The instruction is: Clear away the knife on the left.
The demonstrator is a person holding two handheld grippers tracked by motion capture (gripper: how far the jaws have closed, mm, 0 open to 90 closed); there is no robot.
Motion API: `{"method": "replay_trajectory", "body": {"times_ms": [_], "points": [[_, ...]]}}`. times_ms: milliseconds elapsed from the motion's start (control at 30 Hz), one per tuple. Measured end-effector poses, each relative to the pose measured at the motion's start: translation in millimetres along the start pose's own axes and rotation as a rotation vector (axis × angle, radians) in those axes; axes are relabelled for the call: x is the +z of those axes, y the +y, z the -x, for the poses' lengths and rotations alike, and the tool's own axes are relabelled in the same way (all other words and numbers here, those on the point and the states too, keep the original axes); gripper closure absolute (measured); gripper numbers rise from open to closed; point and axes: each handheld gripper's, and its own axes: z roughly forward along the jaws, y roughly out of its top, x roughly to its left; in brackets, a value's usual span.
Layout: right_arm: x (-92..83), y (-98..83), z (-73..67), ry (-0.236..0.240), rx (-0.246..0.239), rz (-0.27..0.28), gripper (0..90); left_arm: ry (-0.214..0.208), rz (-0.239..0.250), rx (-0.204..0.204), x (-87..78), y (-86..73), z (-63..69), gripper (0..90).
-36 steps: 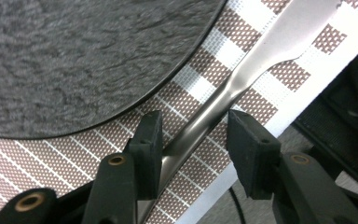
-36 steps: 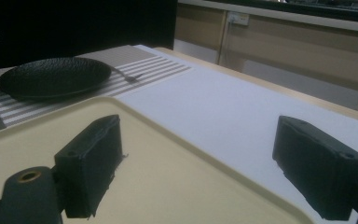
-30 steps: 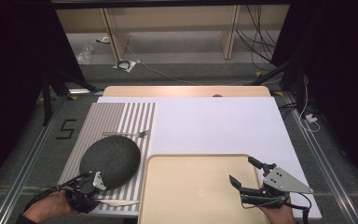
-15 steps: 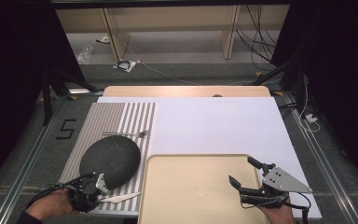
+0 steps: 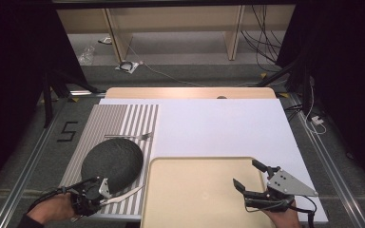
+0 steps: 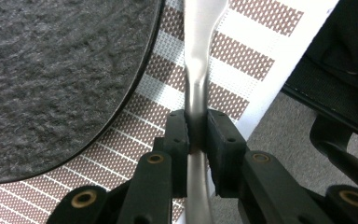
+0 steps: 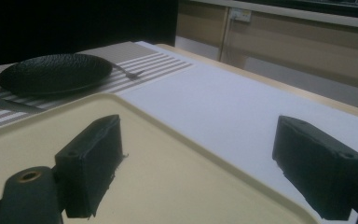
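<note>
A rough, dark, round plate point(image 5: 112, 162) lies on a striped woven mat point(image 5: 119, 121), a thin metal fork point(image 5: 129, 137) just beyond it. At the mat's near edge, the left tongs point(image 6: 196, 126) have just been closing and now pinch the smooth steel knife point(image 5: 123, 194) by its handle. To the right, a shallow beige tray point(image 5: 195, 190) holds nothing; the right tongs point(image 5: 249, 179) hover over it, spread wide.

left gripper point(image 5: 105, 189): near left, jaws just closing, clamped on a handle | right gripper point(image 5: 252, 180): near right, jaws spread wide, nothing between, level
</note>
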Motion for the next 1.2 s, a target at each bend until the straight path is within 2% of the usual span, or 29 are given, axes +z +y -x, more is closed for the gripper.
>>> {"method": "replay_trajectory", "body": {"times_ms": [233,467,767,1033,1200], "points": [[0.2,-0.1,-0.1,-0.001,0.001,0.001,16.7,0.009,0.000,0.010,-0.3,-0.2,1.1,79.0],[-0.1,-0.1,-0.3,-0.002,0.001,-0.004,16.7,0.017,0.011,-0.002,-0.9,-1.4,1.9,79.2],[0.0,-0.1,-0.6,0.000,-0.003,-0.006,16.7,0.012,0.028,0.001,-6.0,-2.8,3.7,79.3],[0.5,-0.2,-1.0,0.003,-0.001,-0.006,16.7,0.012,0.091,-0.015,-15.8,-2.7,6.7,79.3],[0.4,-0.1,-0.7,0.003,-0.001,-0.005,16.7,0.006,0.177,-0.033,-22.3,6.1,10.5,79.3]]}}
